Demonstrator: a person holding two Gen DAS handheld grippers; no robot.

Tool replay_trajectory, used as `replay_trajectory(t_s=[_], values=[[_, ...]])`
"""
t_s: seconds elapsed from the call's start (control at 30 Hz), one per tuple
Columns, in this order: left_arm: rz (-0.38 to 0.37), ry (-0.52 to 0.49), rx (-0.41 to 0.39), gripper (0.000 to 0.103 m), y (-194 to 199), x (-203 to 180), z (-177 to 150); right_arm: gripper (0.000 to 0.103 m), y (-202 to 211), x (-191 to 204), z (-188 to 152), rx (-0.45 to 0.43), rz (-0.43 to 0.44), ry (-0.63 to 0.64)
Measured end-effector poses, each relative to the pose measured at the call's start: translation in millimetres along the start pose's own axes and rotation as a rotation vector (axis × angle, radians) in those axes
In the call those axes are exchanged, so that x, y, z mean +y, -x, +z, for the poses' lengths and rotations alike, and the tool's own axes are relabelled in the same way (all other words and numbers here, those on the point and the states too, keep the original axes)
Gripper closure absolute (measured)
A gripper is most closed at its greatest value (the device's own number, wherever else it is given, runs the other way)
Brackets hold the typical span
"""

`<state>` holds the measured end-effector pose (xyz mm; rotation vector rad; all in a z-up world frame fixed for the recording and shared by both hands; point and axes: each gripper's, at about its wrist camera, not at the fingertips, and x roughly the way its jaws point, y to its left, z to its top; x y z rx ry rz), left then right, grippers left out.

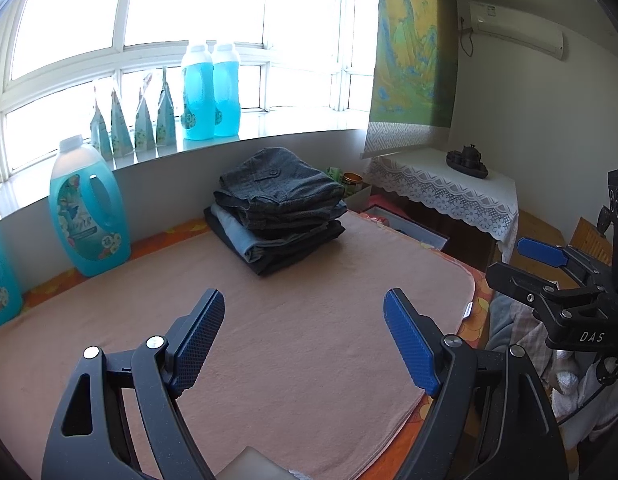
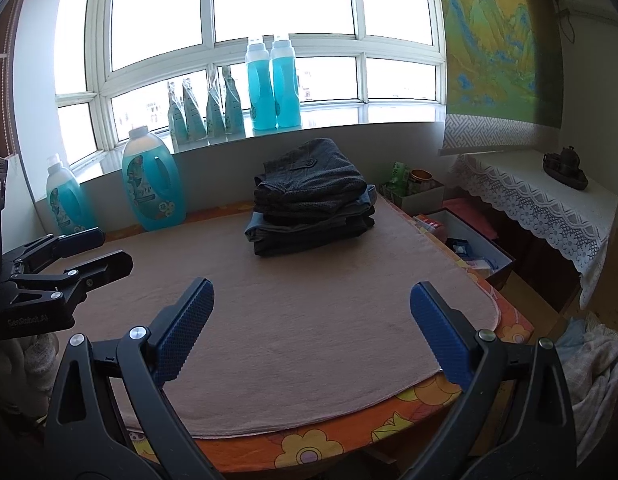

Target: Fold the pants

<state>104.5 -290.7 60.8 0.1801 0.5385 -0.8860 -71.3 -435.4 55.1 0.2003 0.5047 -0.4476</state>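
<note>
**Inspector:** Start with the largest item.

**Assistant:** A table (image 2: 505, 330) under an orange flowered cloth, overlaid by a pinkish-brown mat (image 1: 309, 320) that covers most of the top.

**Inspector:** The garments?

**Assistant:** A stack of folded pants (image 1: 277, 210) sits at the far middle of the mat, below the windowsill; a dark grey pair with a buttoned pocket flap lies uppermost, with blue and darker pairs beneath. Nothing touches the stack.

**Inspector:** Surroundings?

**Assistant:** A large blue detergent bottle (image 1: 89, 212) stands at the table's far left edge against the wall. A side table with a lace cloth (image 2: 549, 208) stands to the right, apart from the work table.

**Inspector:** The tools?

**Assistant:** The left gripper (image 1: 305, 320) hangs over the bare near mat, fingers spread wide, holding nothing. The right gripper (image 2: 311, 312) likewise, jaws well apart and empty, above the mat's near edge. Both are well short of the stack.
</note>
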Motion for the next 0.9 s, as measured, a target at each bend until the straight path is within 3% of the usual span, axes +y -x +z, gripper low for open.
replay_trajectory(t_s=[0.7,0.9], values=[[0.007,0.006,-0.004,0.021,-3,4,-2,0.003,-11,8,-4,0.016,0.008,-0.005],[0.013,0.011,0.022,0.021,-15,13,1,0.003,-15,4,-1,0.019,-0.032,-0.028]])
